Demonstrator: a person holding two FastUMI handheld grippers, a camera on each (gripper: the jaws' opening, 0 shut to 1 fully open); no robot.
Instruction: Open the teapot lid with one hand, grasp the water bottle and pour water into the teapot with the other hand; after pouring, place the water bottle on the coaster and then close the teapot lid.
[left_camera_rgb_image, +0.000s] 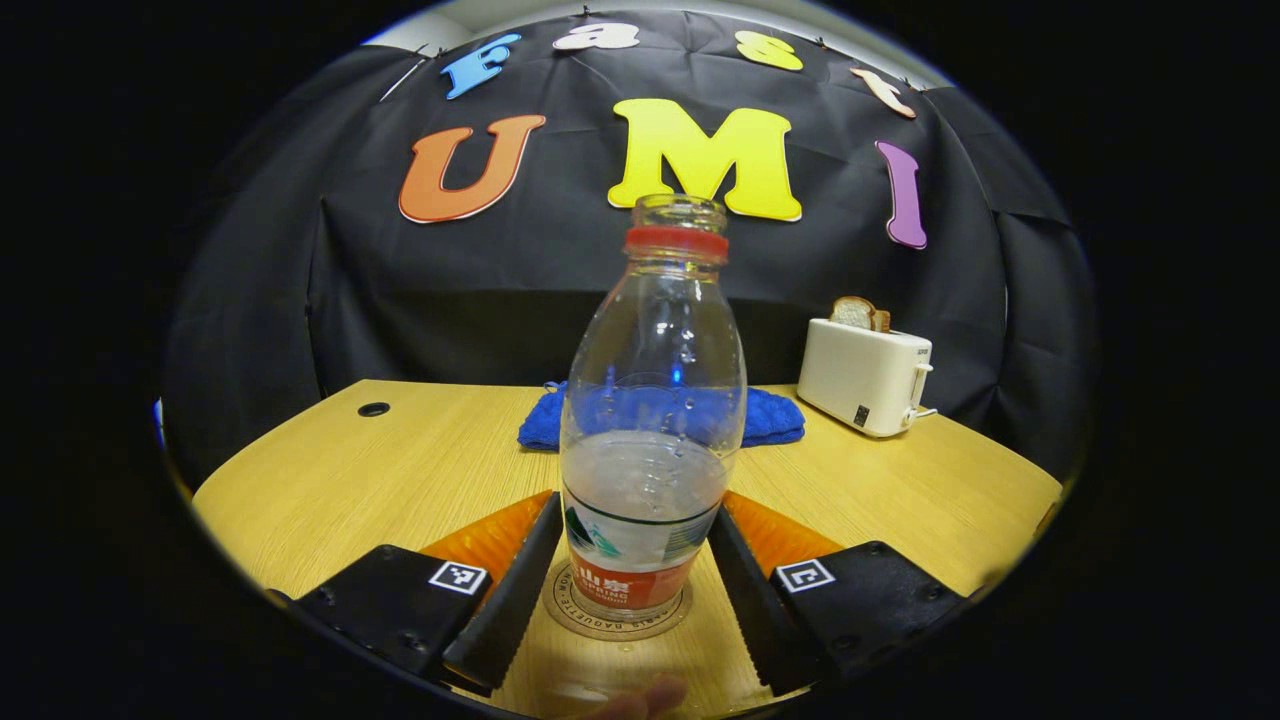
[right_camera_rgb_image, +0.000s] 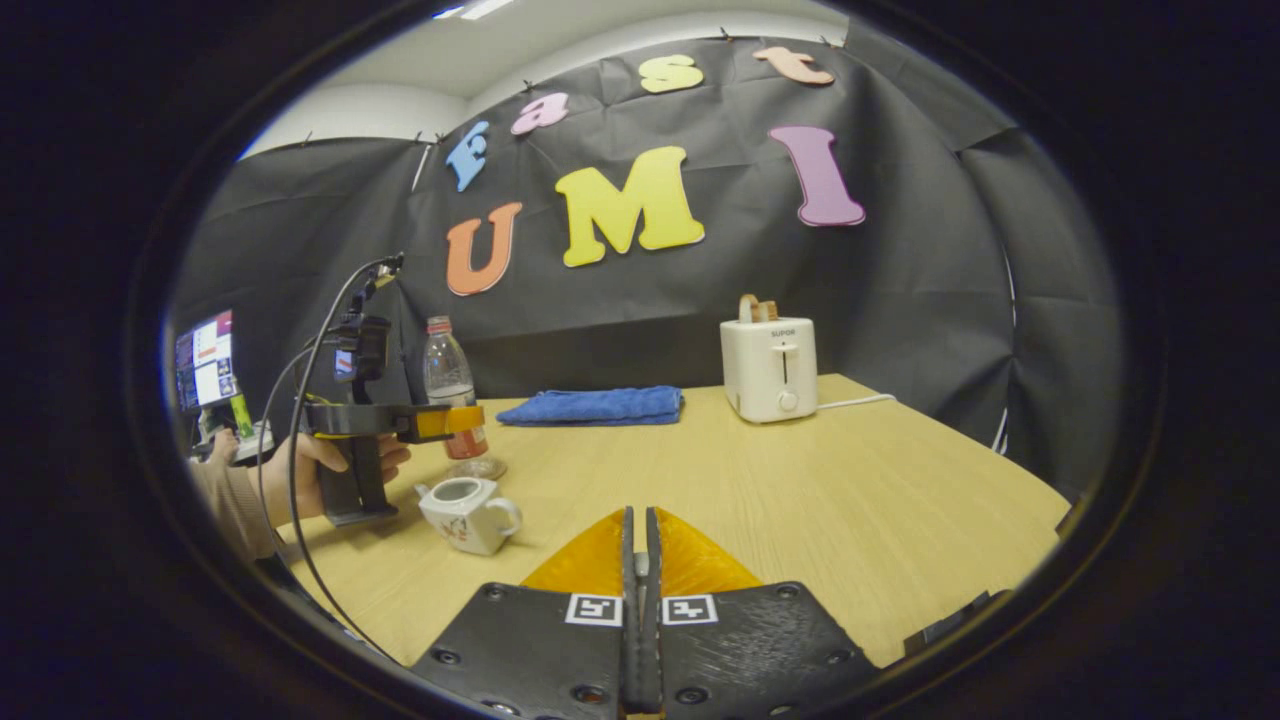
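Left hand-held gripper (left_camera_rgb_image: 635, 570) fingers spread wide; right hand-held gripper (right_camera_rgb_image: 640, 560) fingers pressed together.

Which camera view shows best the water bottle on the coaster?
The left gripper view: the water bottle stands close and central on the coaster, water level visible. In the right gripper view it appears small and far, partly behind the left gripper.

Both views are evenly lit from overhead, a ceiling lamp (right_camera_rgb_image: 480, 8) glowing at the right gripper view's top. The water bottle (left_camera_rgb_image: 652, 420) carries small glints. Fisheye distortion bows the table (left_camera_rgb_image: 350, 480) edges; focus stays sharp, shadows soft.
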